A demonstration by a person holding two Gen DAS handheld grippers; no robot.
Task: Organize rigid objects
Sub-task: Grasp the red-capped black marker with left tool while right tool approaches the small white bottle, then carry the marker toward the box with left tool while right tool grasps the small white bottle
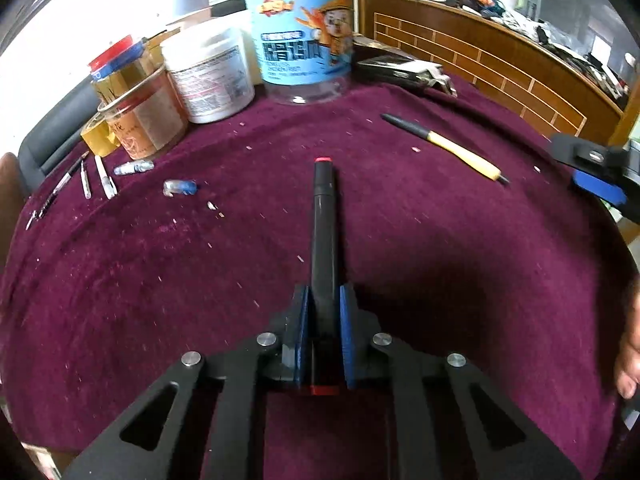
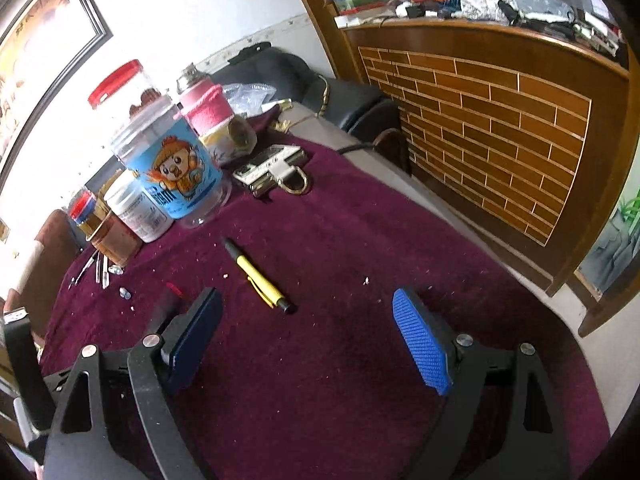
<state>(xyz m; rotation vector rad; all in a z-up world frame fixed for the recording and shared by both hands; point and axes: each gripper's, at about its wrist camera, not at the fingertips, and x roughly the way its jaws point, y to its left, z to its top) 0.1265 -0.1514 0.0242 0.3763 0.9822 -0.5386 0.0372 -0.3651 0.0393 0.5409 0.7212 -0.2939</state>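
Because our left gripper [image 1: 324, 332] pinches the black marker [image 1: 323, 232] near one end, we risk it swinging or slipping as it leaves the purple cloth [image 1: 400, 260]. Our right gripper [image 2: 308, 340] stands spread and empty, near the yellow pen [image 2: 260, 278]. We cannot see how much of the marker's near end the pads cover.

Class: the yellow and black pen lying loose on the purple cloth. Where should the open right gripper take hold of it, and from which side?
Probably the yellow barrel of the pen, mid-length, from above, right gripper pads across its length. It lies flat on the cloth, clear all round; the middle should balance best.
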